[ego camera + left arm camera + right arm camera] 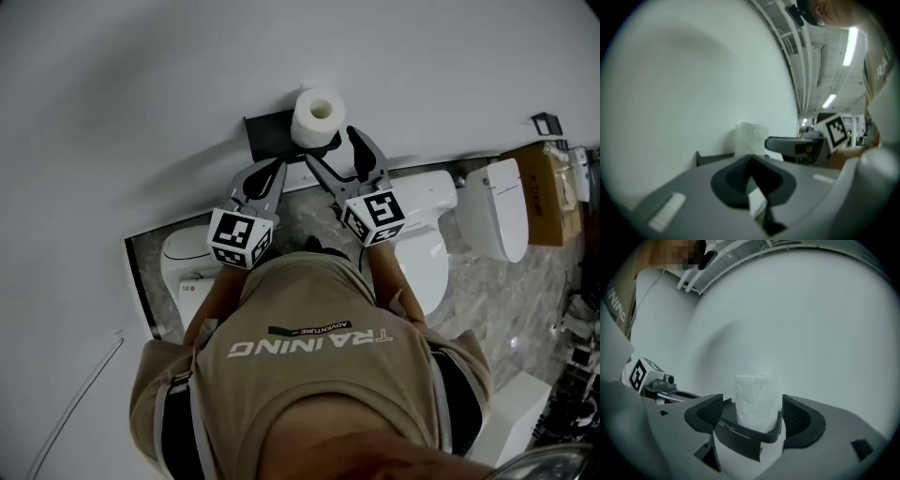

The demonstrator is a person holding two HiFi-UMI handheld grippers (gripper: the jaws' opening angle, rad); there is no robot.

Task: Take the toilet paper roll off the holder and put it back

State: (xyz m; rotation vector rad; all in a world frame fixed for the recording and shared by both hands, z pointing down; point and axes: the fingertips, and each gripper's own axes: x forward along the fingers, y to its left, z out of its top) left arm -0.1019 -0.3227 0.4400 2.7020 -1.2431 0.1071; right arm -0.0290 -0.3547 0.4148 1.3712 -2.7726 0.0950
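Right jaws first: on my right gripper (755,414) the 2 dark pads stand wide apart, with the toilet paper roll (757,399) upright between them. I see a gap on each side of the paper, so neither pad touches it. The roll sits on its dark holder (746,439), whose curved arm crosses low in front of the paper and between the pads. From the head view, that gripper (334,150) reaches just under the roll (317,114), which stands against the white wall (141,94) on the holder's dark plate (265,133).

My left gripper (752,182) has its jaws drawn together, with only a thin pale sliver showing between the pads and nothing in them. It hangs just beside the other gripper, short of the roll (750,138), which shows ahead of it by the wall.
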